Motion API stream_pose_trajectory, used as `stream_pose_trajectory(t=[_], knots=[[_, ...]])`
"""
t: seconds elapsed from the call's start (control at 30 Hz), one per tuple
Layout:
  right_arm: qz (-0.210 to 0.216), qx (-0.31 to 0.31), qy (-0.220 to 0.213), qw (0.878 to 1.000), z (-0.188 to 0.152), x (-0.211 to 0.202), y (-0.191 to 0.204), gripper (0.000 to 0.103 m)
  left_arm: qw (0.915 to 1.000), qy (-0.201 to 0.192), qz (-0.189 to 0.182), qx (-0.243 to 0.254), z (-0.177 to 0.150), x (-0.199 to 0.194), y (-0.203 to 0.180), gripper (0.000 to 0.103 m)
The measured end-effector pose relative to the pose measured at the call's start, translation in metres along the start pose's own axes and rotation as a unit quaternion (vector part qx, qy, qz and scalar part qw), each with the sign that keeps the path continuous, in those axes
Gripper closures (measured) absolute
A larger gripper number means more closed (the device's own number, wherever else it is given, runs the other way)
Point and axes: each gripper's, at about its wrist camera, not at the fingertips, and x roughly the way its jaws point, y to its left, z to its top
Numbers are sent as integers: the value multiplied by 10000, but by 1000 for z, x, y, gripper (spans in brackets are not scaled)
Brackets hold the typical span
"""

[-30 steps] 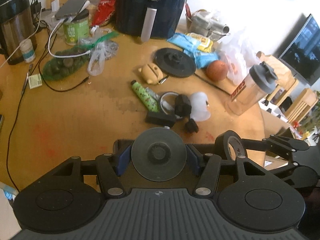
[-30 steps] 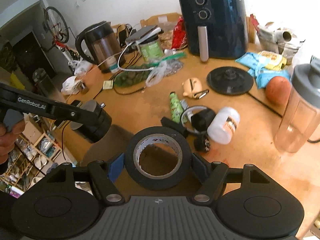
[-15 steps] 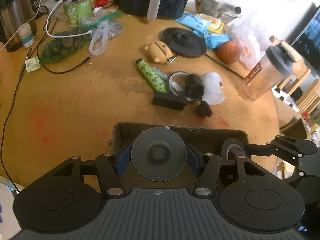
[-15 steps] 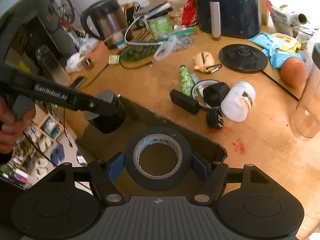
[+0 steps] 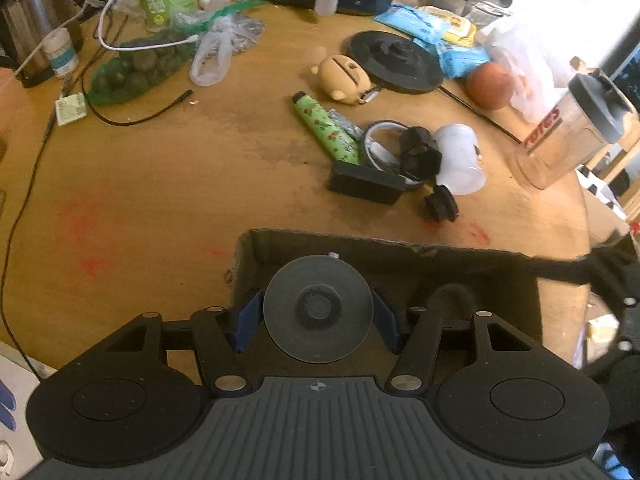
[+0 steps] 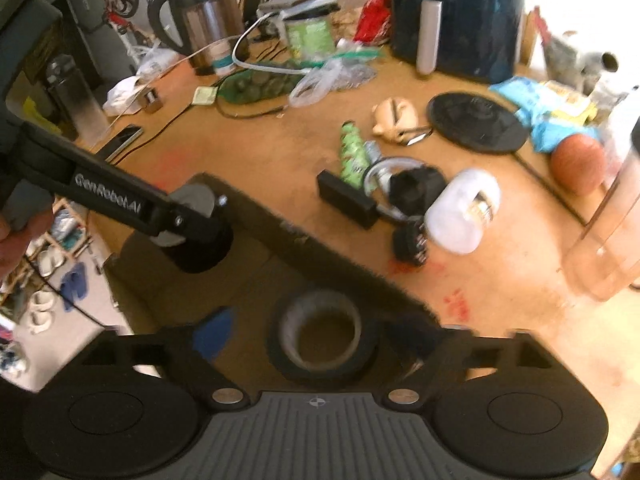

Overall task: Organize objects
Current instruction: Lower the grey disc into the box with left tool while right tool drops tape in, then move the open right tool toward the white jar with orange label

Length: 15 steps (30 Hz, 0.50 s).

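Both grippers have come down over the cardboard box [image 5: 400,252] since a moment ago; my right gripper [image 6: 320,340] has spread its blue pads apart, and the black tape roll [image 6: 322,344] now sits loose between them inside the box. My left gripper [image 5: 319,316] stays clamped on the grey suction disc [image 5: 319,314], just above the box's left end.

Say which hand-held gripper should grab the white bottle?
Right, probably: the right hand-held gripper looks open, tape roll down in the box, white bottle close ahead. The left hand-held gripper is shut on a grey disc.
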Motion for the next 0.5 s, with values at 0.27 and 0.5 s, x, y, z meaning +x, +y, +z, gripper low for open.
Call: stream_pose_trajectory(t=[0.27, 0.5], knots=[[95, 115, -172, 9997, 8, -19, 0, 0, 9995, -301, -2, -31, 4, -13, 0, 44], [-142, 290, -332, 9989, 10, -35, -10, 0, 9985, -533, 82, -103, 8, -27, 6, 44]])
